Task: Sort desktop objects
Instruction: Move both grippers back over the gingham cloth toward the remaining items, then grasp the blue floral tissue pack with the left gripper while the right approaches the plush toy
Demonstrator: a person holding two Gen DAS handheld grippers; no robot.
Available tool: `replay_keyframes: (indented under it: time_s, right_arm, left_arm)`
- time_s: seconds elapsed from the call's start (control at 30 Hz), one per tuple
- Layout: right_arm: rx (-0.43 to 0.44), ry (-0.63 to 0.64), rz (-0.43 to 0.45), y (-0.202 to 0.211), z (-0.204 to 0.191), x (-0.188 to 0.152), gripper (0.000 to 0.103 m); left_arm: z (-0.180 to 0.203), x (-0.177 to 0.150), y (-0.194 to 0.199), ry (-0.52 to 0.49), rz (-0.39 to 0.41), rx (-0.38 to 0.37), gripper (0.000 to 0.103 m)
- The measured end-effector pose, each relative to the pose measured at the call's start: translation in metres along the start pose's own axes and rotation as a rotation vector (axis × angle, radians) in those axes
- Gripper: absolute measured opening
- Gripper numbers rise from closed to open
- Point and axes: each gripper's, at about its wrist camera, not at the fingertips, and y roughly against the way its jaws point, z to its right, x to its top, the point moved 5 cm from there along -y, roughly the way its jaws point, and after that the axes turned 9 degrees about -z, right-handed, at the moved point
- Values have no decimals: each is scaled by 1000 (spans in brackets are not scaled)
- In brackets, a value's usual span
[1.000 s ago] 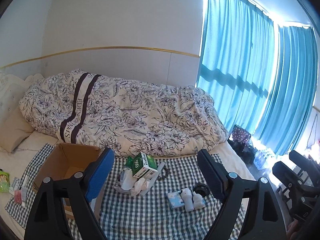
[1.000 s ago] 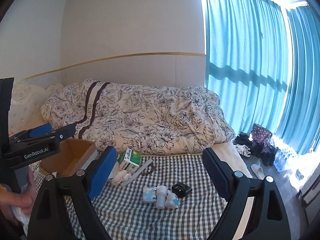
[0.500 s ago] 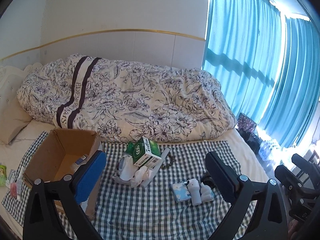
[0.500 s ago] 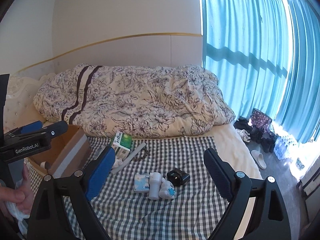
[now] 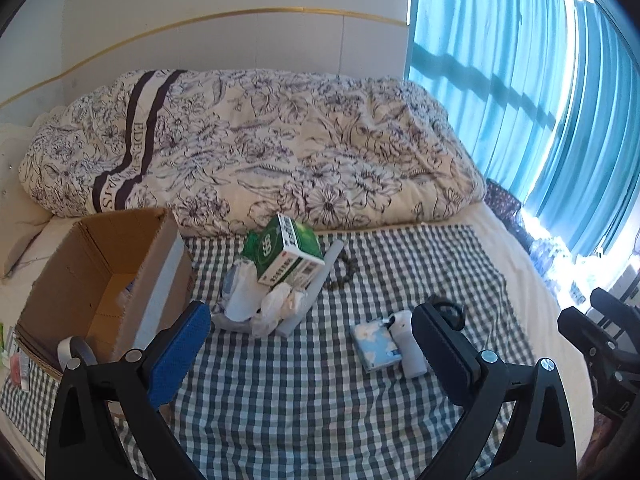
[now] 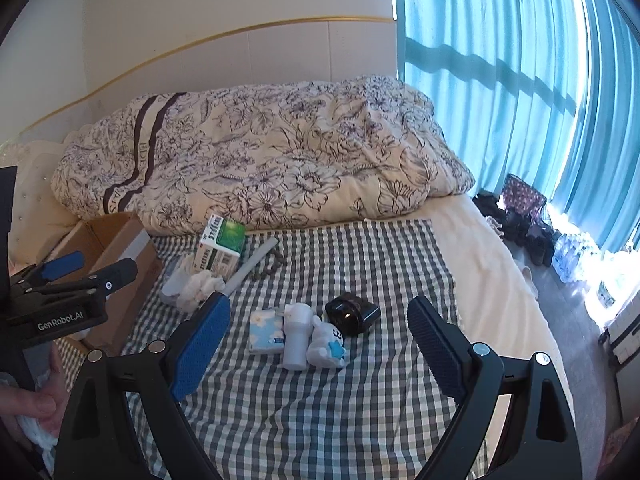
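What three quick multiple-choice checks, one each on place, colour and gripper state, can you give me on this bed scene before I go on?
1. The cardboard box sits where on the checked cloth?
A. left edge
B. right edge
C. middle

2. The medicine box is mainly:
A. red
B. green and white
C. black

3. The right gripper is:
A. shut on the bottle
B. shut on nothing
C. open

Answers:
1 A, it stands left of the pile under the medicine box.
2 B, green faces with a white printed side.
3 C, its fingers stand wide apart over the white bottle, touching nothing.
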Motion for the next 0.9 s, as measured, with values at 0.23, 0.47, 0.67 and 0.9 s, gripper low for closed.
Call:
replay_keyframes:
  time_s: [0.23,0.47,0.67,0.9]
  right_arm:
    - [1,-2,-58,-31,3,-11,90]
    - [7,-16,-120,-63,10,-24,90]
    - [12,-5,-181,-94,7,-37,90]
    - [26,-3,-244,-129,7,-51,90]
  left_arm:
    - [6,-15,-40,-14,-68,4,103]
    - [14,-28,-80,-33,-136,0,103]
    - [22,-40,-118,-50,-199,-8,103]
    - [31,-52,-160,-70,-266,-18,103]
